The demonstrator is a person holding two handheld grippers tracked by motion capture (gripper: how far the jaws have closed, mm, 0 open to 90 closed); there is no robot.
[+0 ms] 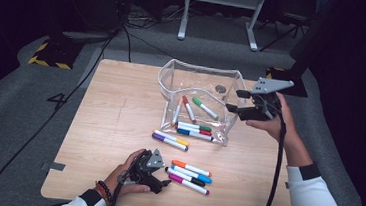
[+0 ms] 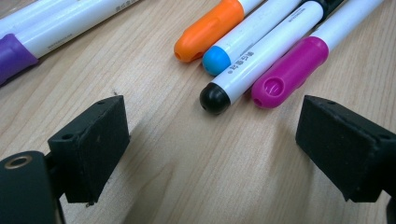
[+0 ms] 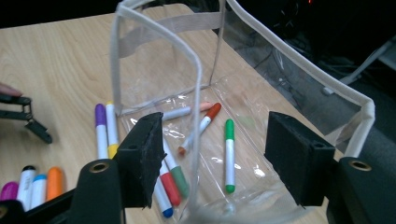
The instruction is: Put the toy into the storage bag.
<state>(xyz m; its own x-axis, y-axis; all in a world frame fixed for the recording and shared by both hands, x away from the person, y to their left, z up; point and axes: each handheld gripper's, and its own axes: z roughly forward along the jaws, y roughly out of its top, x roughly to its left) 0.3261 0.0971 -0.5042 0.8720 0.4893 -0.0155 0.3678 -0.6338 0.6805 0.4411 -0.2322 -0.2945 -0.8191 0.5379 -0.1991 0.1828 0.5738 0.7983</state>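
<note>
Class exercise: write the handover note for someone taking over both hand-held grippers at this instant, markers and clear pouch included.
Left hand-held gripper: open, low over the table, jaws aimed at the loose group of four markers (orange, blue, black, magenta caps).
Right hand-held gripper: open, jaws straddling the rim of the clear pouch, not closed on it.
Done: several markers already lie inside the pouch.
Left: the group of four, plus the purple and yellow markers lying just outside the pouch's front edge. Probably grasp the black or magenta one next.
</note>
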